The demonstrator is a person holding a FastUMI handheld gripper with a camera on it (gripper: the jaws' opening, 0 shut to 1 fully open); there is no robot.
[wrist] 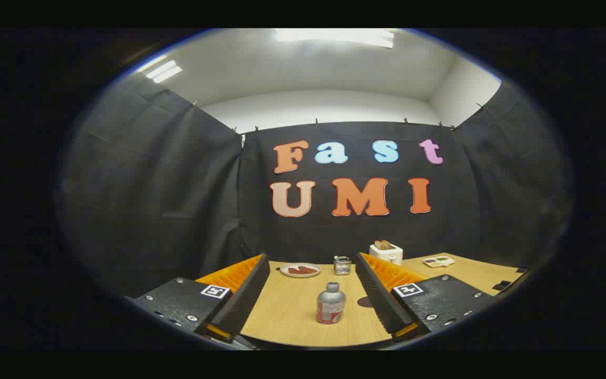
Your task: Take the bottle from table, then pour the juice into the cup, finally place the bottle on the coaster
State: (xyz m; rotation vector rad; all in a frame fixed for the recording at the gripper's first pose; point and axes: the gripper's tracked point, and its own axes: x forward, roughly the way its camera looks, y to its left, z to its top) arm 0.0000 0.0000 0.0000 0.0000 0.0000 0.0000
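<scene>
On the light wooden surface (287, 316), going left to right: a round white plate (300, 270) w/ dark reddish food sits at approx 11 o'clock from the bottle, well beyond the fingers. Just beside it, at 12 o'clock from the bottle, stands a small clear glass cup (342, 265), upright, near the rear of the surface. Short grey metal bottle (330, 302) w/ a red-and-white label band and a screw cap stands upright between the fingers of the tongs (308, 316), a bit nearer the right finger, touching neither. Tongs spread wide, holding nothing. At approx 3 o'clock from the bottle a dark round coaster (365, 302) lies flat, partly hidden behind the right finger. Further back, at 1 o'clock, a white toaster (386, 253) w/ bread slices in its slots stands against the black cloth wall. At 2 o'clock, well apart, a small white tray (438, 261) w/ greenish contents lies flat; can't tell what's in it.
</scene>
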